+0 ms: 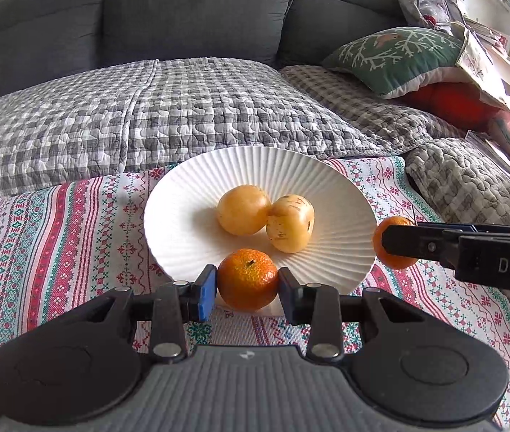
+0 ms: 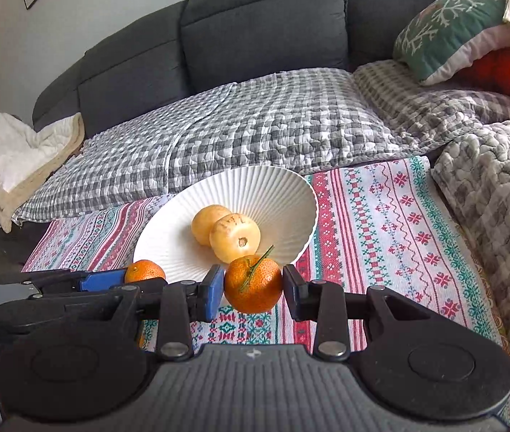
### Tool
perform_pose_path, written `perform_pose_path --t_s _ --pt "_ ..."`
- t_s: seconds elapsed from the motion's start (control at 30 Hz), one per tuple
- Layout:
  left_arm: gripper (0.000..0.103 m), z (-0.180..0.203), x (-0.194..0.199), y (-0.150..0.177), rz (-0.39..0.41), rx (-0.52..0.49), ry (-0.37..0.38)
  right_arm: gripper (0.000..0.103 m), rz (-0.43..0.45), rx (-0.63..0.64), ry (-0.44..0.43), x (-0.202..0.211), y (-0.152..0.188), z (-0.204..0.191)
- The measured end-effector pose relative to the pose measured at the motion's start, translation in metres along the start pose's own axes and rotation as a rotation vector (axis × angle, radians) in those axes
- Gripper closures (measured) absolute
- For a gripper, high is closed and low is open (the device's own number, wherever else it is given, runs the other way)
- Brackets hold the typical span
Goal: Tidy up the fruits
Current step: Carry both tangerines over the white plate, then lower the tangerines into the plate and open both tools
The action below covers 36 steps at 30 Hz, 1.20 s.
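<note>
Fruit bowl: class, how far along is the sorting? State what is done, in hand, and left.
Done: two yellow fruits lie in the white bowl. In hand: the left tongs grip one mandarin; the right tongs grip a stemmed mandarin. Left: setting both in the bowl.

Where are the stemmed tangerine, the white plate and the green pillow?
stemmed tangerine [image 2: 253, 285], right wrist view, front skin.
white plate [image 1: 255, 165], left wrist view, far ribbed wall.
green pillow [image 1: 395, 57], left wrist view, patterned face.

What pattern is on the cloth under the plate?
Red, green and white cross-stitch-style bands on the tablecloth; clearest in the right wrist view, beside the white ribbed plate.
</note>
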<state>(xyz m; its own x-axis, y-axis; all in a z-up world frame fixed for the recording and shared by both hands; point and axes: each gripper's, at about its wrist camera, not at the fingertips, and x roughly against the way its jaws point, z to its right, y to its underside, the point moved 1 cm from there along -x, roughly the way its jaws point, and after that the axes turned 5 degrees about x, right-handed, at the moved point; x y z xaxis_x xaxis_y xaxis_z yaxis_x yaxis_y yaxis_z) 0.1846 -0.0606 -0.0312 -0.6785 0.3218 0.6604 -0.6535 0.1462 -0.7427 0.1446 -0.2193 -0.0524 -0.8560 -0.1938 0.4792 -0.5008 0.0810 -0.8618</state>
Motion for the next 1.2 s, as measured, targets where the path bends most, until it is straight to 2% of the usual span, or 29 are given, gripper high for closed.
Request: perform_pose_path --t_s 0.17,0.47,0.8,0.83,0.9,0.97,1.2 --pt "0.072 -0.001 -0.022 -0.006 -0.010 -0.011 -0.011 0.071 0.019 0.073 0.004 -0.028 -0.019 0.007" --pt "0.072 -0.001 -0.039 -0.010 -0.009 -0.020 0.002 0.071 -0.030 0.131 0.056 -0.071 -0.035 0.015" --pt "0.070 -0.001 -0.044 -0.009 -0.009 -0.031 0.003 0.067 -0.046 0.148 0.052 -0.074 -0.038 0.018" --pt "0.069 -0.001 -0.044 -0.009 -0.011 -0.033 0.001 0.065 -0.046 0.147 0.055 -0.073 -0.038 0.017" --pt "0.063 0.000 -0.042 -0.009 -0.014 -0.044 -0.002 0.054 -0.045 0.142 0.062 -0.070 -0.038 0.018" --pt "0.053 0.000 -0.039 -0.008 -0.013 -0.050 -0.007 0.050 -0.045 0.146 0.068 -0.065 -0.037 0.018" --pt "0.033 -0.004 -0.018 -0.004 -0.008 -0.042 -0.018 0.034 -0.025 0.103 0.081 -0.040 -0.038 0.014"
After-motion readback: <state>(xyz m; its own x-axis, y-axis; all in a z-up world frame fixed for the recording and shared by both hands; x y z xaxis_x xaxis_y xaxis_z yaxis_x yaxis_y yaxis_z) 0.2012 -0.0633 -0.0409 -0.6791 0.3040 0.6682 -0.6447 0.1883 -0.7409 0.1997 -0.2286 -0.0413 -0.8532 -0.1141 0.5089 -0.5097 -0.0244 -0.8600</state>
